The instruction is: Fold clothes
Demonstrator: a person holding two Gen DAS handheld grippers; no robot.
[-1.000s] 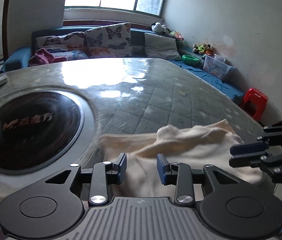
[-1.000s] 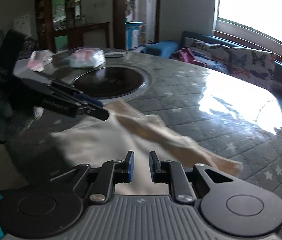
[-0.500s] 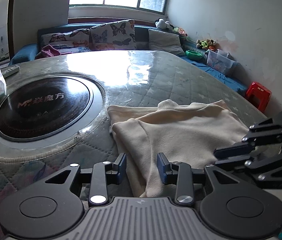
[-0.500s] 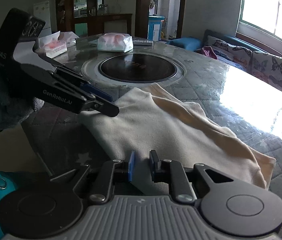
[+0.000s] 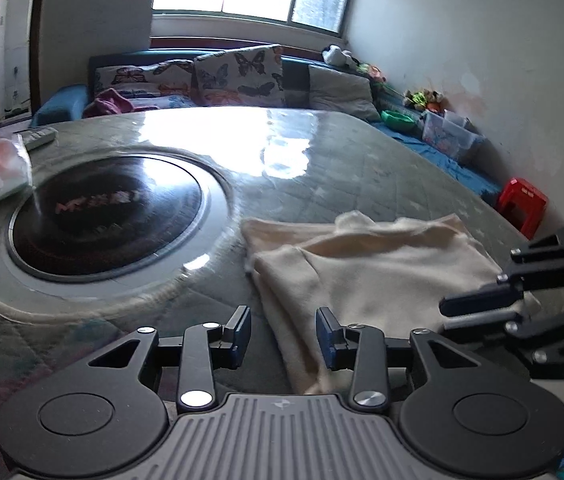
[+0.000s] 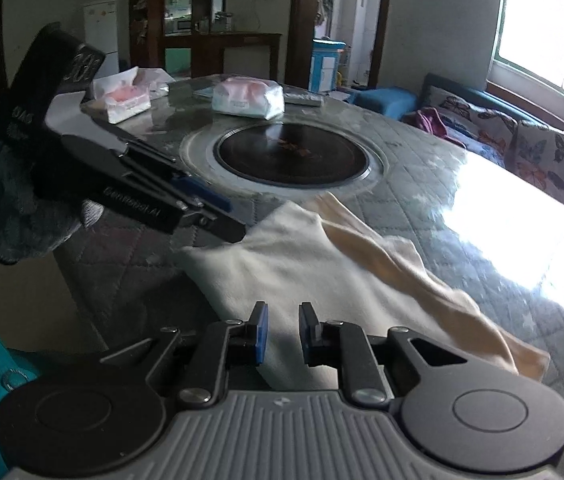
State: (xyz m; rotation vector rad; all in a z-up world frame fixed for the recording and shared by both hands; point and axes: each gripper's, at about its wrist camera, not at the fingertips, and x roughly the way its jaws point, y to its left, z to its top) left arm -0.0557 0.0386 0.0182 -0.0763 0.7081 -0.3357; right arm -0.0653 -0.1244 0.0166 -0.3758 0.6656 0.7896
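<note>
Pink tissue packs [image 6: 248, 98] on table [image 6: 421, 184]; cream garment [image 6: 309, 268] folded nearby.

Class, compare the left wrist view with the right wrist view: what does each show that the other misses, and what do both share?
Only the left wrist view shows the red stool, the toys along the wall and the clear storage bin.

Only the right wrist view shows the white fridge, the open tissue box, the doorway and a gloved hand holding the left gripper, whose jaws are opening.

Both show the cream garment on the quilted table, the dark round hob, a wrapped tissue pack and butterfly cushions.
</note>
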